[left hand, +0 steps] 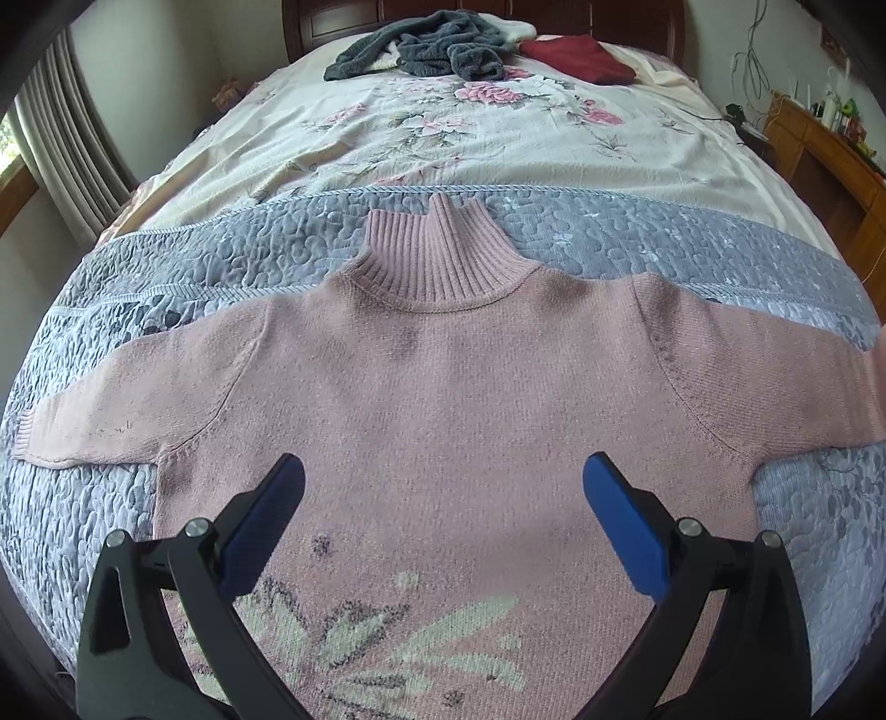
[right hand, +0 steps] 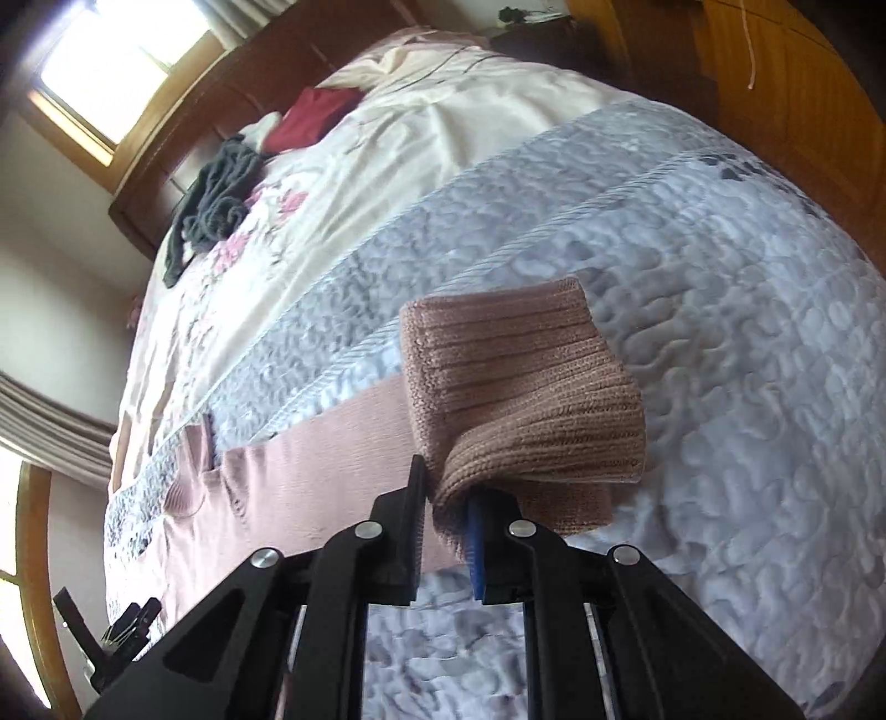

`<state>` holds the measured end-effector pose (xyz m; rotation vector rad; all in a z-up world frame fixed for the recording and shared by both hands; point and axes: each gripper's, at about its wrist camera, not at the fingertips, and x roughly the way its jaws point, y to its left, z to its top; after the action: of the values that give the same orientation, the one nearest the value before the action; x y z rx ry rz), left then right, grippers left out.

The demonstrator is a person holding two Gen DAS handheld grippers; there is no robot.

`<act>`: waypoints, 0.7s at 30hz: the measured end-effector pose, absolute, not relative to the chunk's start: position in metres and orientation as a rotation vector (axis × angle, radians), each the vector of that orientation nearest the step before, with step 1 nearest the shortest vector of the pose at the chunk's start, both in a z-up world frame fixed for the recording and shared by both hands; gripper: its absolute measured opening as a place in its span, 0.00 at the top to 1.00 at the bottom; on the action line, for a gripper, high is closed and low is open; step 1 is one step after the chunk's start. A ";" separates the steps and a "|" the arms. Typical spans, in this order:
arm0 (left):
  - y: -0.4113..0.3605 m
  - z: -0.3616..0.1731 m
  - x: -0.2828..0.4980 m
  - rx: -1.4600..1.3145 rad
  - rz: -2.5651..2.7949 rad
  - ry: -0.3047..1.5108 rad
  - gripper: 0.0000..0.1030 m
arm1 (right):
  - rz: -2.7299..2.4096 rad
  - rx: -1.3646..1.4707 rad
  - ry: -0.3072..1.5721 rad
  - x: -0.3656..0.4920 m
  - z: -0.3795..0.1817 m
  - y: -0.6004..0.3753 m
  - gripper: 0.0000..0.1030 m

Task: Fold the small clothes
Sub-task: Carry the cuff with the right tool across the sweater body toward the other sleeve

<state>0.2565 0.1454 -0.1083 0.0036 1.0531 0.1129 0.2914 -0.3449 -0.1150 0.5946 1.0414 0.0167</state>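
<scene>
A pink turtleneck sweater [left hand: 443, 387] lies flat on the bed, front up, collar away from me, both sleeves spread sideways. A pale flower pattern [left hand: 387, 637] runs across its lower front. My left gripper [left hand: 443, 471] hovers open over the sweater's chest, blue pads wide apart with nothing between them. My right gripper [right hand: 448, 498] is shut on the ribbed cuff [right hand: 526, 387] of the sweater's right sleeve [right hand: 332, 459], lifted a little off the quilt. The left gripper [right hand: 111, 631] shows at the lower left of the right wrist view.
The sweater rests on a grey-blue quilted cover [left hand: 609, 232] over a floral sheet [left hand: 443, 127]. A dark grey garment [left hand: 432, 50] and a dark red one [left hand: 576, 58] lie near the headboard. A wooden cabinet [left hand: 830, 160] stands at the right, curtains [left hand: 61, 133] at the left.
</scene>
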 end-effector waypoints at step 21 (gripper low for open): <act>0.199 -0.118 0.247 -0.100 0.098 1.112 0.03 | 0.362 0.369 1.210 0.305 -0.165 -0.082 0.87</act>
<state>0.2472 0.1991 -0.1178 -0.1001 1.1120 0.0980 0.3047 -0.0824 -0.1648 0.3686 1.2100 0.3623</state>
